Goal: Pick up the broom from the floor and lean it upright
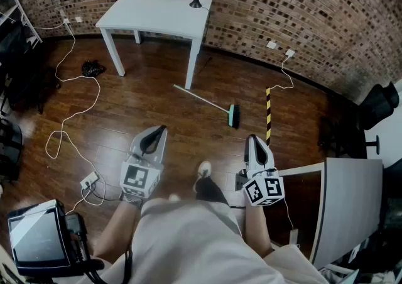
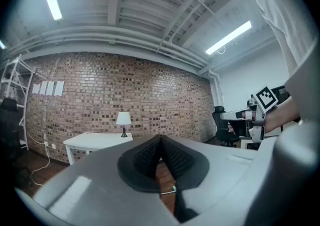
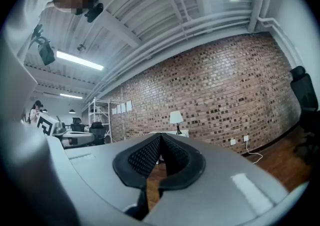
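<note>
While left tool [image 1: 161, 129] and right tool [image 1: 252, 139] sit closed, one broom [image 1: 207, 102], one table [image 1: 157, 12]

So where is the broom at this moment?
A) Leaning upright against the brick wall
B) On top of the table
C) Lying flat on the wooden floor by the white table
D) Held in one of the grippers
C: the broom lies flat on the floor with its handle end near a leg of the white table, ahead of both grippers.
</note>
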